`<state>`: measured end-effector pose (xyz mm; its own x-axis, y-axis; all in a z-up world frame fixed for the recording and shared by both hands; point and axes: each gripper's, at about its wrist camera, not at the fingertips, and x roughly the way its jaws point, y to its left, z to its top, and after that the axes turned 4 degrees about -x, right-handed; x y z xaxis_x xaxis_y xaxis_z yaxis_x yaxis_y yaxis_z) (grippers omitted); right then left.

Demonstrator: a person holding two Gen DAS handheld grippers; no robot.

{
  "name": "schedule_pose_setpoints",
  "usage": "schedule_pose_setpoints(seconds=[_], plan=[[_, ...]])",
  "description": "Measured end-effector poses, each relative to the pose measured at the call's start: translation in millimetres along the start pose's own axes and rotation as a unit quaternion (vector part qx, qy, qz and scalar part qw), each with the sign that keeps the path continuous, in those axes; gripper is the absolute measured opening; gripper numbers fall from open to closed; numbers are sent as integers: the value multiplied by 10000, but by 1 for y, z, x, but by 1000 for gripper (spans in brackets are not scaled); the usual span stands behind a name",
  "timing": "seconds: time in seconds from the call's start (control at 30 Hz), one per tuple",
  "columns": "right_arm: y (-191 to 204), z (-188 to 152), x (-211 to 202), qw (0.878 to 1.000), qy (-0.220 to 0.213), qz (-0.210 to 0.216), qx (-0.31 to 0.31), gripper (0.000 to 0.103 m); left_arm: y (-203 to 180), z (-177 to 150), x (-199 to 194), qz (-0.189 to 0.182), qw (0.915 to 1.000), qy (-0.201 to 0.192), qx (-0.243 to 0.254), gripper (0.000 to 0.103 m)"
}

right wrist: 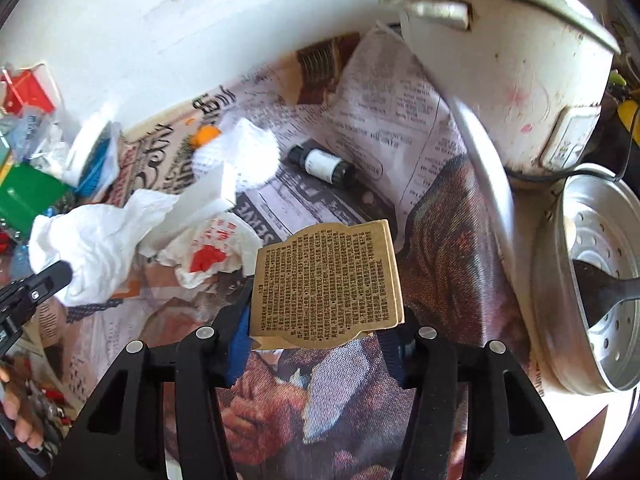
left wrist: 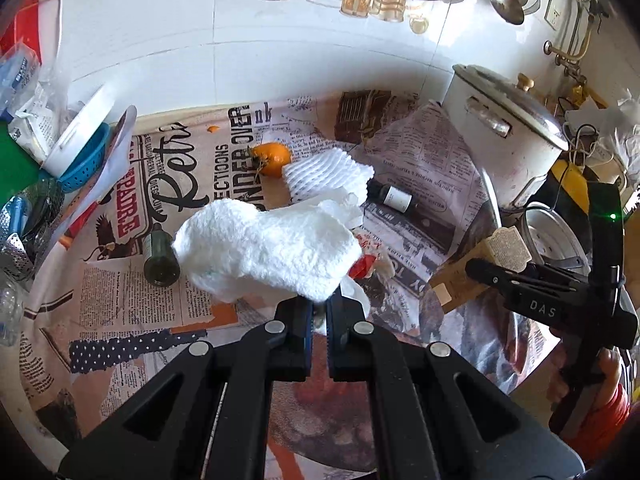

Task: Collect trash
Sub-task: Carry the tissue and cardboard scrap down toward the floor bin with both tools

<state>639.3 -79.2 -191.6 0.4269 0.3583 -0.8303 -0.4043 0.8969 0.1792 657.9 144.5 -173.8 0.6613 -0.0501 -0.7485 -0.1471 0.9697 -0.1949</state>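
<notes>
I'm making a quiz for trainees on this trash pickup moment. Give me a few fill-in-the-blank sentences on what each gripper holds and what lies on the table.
1. The left gripper is shut on a crumpled white ____.
2. The right gripper holds a tan ____ printed with black text.
3. The small dark bottle with a white label lies on its ____ on the newspaper-print cover.
4. The fruit beside the white foam net is coloured ____.

Missing words: tissue; card; side; orange

Black claws [left wrist: 319, 312], blue pads [right wrist: 240, 344], silver rivets.
</notes>
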Motion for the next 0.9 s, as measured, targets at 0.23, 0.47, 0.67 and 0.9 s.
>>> schedule_pose_setpoints(seconds=[0.23, 0.47, 0.67, 0.9], plan=[[4, 10, -63, 9969, -624, 289, -374, 51, -34, 1, -56, 166, 9972, -715, -165, 4], [17, 8, -124, 9892, -1223, 467, -651, 51, -49, -7, -119, 217, 9924, -1206, -142, 4], [37, -18, -162, 9842, -1581, 458, -650, 52, -42, -31, -160, 120, 9901, -1398, -41, 4], [74, -70, -192, 9842, -1692, 257, -461, 53, -17, -82, -202, -137, 9904, -1362, 201, 4]])
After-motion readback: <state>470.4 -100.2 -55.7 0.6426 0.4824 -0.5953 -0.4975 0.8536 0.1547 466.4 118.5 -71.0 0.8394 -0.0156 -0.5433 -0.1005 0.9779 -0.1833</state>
